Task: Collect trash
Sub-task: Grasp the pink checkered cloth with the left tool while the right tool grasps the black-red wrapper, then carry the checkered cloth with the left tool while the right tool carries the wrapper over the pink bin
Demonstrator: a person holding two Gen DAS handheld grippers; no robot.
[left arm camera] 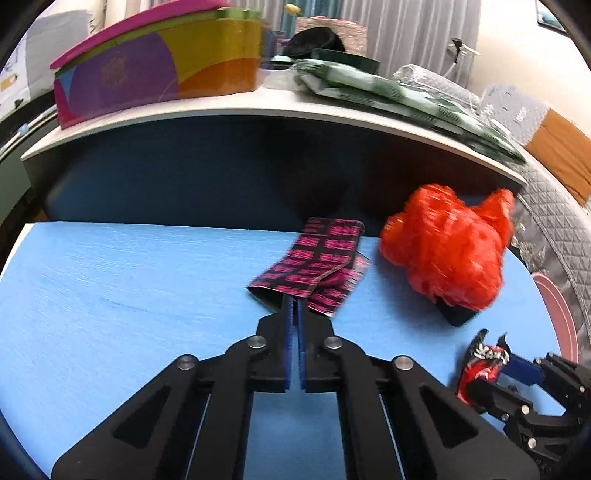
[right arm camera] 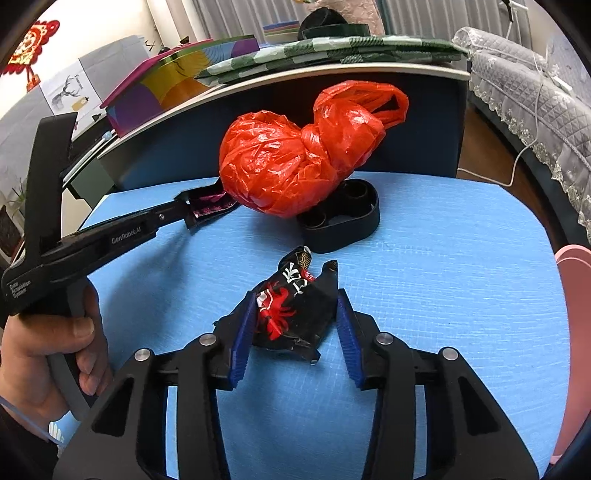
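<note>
Right tool [right arm camera: 295,325] straddles crab wrapper [right arm camera: 291,314]; red bag [right arm camera: 295,155] overlaps black tray [right arm camera: 351,218].

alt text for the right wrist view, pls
The right gripper, jaws open, straddles a black-and-red snack wrapper on a blue table. Behind it, a knotted red plastic bag rests on a black tray.

Home living room: quilted sofa [right arm camera: 524,92], curtains [left arm camera: 413,29].
</note>
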